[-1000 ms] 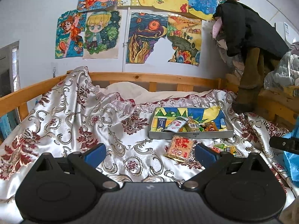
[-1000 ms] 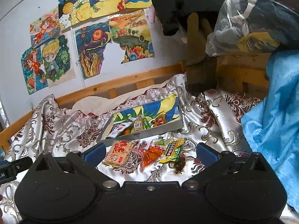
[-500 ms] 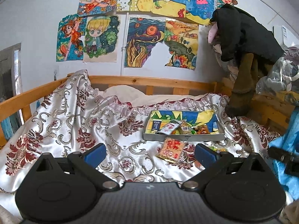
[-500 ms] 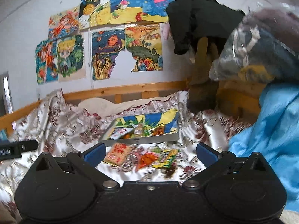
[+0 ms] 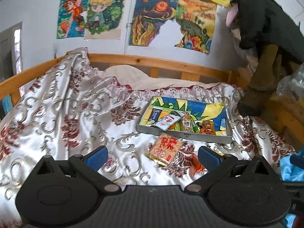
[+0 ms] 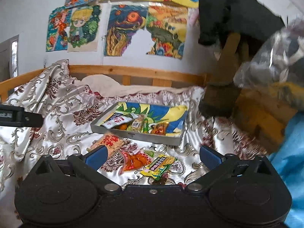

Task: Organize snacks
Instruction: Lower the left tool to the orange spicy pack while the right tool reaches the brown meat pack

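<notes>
snacks (image 6: 146,162) lie between right gripper's (image 6: 153,154) spread fingers (image 6: 96,154).

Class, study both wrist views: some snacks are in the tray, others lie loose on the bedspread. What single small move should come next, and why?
Probably lower the open right gripper onto the orange packet lying between its fingers. Both grippers are empty, and three snacks, this one, the yellow packet and the cracker pack, lie outside the tray.

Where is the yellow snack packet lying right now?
In the right wrist view, the yellow snack packet lies on the bedspread in front of the tray, just right of the orange packet, between the open tongs.
</notes>
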Motion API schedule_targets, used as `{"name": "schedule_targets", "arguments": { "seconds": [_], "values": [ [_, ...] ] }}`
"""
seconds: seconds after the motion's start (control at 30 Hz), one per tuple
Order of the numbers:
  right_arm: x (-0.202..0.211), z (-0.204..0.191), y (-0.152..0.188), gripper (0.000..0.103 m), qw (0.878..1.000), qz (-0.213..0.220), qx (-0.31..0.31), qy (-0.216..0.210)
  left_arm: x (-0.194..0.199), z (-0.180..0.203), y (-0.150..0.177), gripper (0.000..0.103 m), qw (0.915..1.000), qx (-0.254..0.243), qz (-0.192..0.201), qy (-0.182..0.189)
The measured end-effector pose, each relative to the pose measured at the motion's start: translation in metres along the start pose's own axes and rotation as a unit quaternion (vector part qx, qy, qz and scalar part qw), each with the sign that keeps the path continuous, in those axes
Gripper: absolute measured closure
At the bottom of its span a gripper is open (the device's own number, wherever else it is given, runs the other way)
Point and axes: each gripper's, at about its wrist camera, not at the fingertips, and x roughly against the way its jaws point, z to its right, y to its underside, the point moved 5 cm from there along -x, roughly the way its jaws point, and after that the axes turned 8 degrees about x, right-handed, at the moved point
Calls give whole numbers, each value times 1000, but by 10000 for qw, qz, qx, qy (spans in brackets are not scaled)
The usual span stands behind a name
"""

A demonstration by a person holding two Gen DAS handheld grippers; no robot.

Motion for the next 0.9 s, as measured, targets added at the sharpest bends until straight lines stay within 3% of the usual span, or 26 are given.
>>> {"name": "schedule_targets", "arguments": {
  "seconds": [0.13,0.27,0.4,0.63,0.8,0.9],
  "values": [
    [-27,6,5,1,9995,-11,-233,-210,-34,26,-2,0,9996,-277,-42,98],
    [-43,8,16,1,9983,457,-67,-366,-59,50,-1,0,9979,-627,-19,139],
    [-59,10,29,1,9985,452,193,-232,-79,61,3,0,9962,-803,-16,339],
    [-56,-3,31,1,9990,380,148,-179,-92,23,30,0,9954,-726,-200,593],
    [-47,-26,32,1,9993,342,140,-88,-94,-11,48,0,9928,-991,-480,468],
    [-47,-39,39,1,9993,273,262,77,-99,-17,48,0,9932,-836,-676,439]
  ]
}}
